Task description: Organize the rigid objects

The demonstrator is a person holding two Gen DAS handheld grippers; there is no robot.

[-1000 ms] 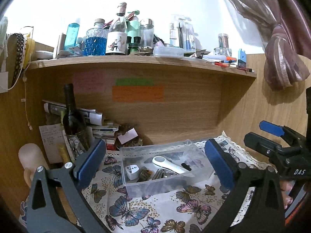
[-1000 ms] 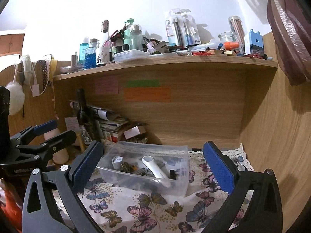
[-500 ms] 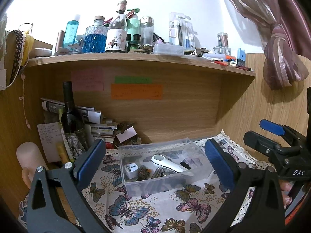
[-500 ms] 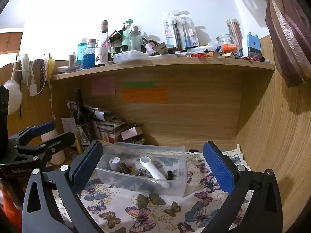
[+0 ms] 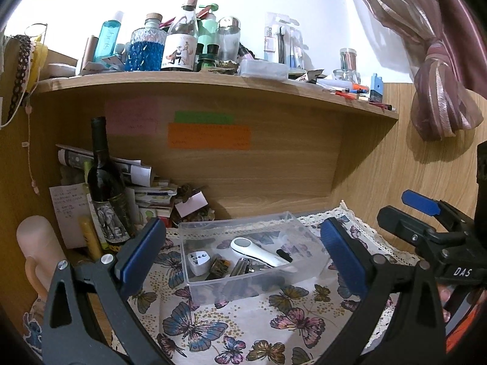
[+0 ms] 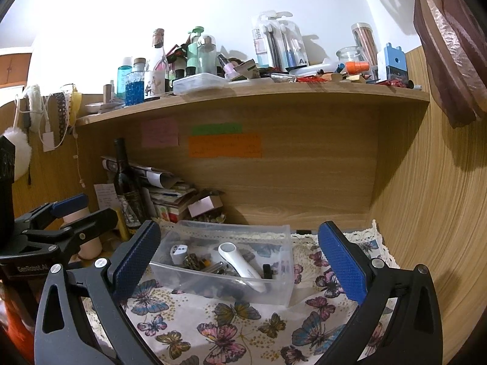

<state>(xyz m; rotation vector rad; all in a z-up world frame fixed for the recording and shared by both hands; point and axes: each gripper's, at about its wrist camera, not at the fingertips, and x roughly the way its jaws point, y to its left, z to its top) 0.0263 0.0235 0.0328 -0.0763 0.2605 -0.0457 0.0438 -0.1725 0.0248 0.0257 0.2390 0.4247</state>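
A clear plastic bin (image 5: 213,286) stands on the butterfly cloth (image 5: 243,328) under the shelf; it also shows in the right wrist view (image 6: 283,286). Inside lie a white handheld device (image 5: 258,252) (image 6: 240,263), a white plug adapter (image 5: 197,262) (image 6: 178,251), small metal pieces (image 5: 240,267) and a small black item (image 6: 267,270). My left gripper (image 5: 243,252) is open and empty, held back from the bin. My right gripper (image 6: 239,252) is open and empty, also short of the bin. Each gripper shows at the edge of the other's view.
A dark wine bottle (image 5: 105,182), rolled papers and stacked booklets (image 5: 152,194) crowd the back left corner. A pink cup (image 5: 36,249) stands at far left. The upper shelf (image 5: 213,79) carries several bottles and jars. A wooden wall (image 6: 426,213) closes the right side.
Both views have tilted up slightly, so the bin sits lower in frame. Both grippers stay open and empty.
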